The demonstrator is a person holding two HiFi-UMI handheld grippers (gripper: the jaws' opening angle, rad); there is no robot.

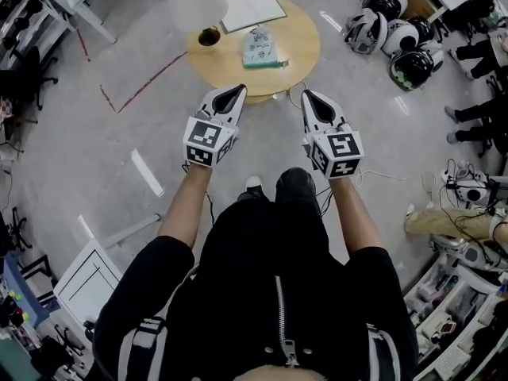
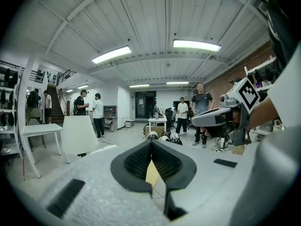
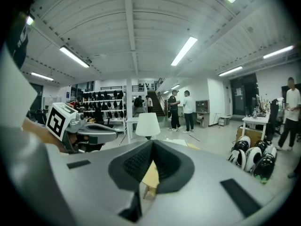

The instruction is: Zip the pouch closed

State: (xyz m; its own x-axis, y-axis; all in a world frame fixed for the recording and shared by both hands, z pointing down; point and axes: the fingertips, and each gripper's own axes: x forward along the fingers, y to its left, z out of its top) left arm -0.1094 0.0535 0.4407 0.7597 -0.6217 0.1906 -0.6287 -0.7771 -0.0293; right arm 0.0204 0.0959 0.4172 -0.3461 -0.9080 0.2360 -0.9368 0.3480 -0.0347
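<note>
In the head view a pale teal pouch (image 1: 259, 47) lies flat on the round wooden table (image 1: 298, 54), just beyond both grippers. My left gripper (image 1: 237, 90) is held level at the table's near edge, its jaws shut and empty. My right gripper (image 1: 305, 94) hangs beside it on the right, also shut with nothing in it. Neither touches the pouch. The left gripper view shows my left gripper (image 2: 151, 143) with its pads meeting, and a sliver of tabletop (image 2: 152, 174) below. The right gripper view shows my right gripper (image 3: 152, 143) shut too. The pouch is hidden in both gripper views.
A lamp with a white shade (image 1: 197, 1) and an open notebook (image 1: 252, 10) share the table. Several helmets (image 1: 394, 32) lie on the floor at the right, near cables (image 1: 468, 187). White tables (image 2: 41, 131) and standing people (image 2: 203, 108) fill the room behind.
</note>
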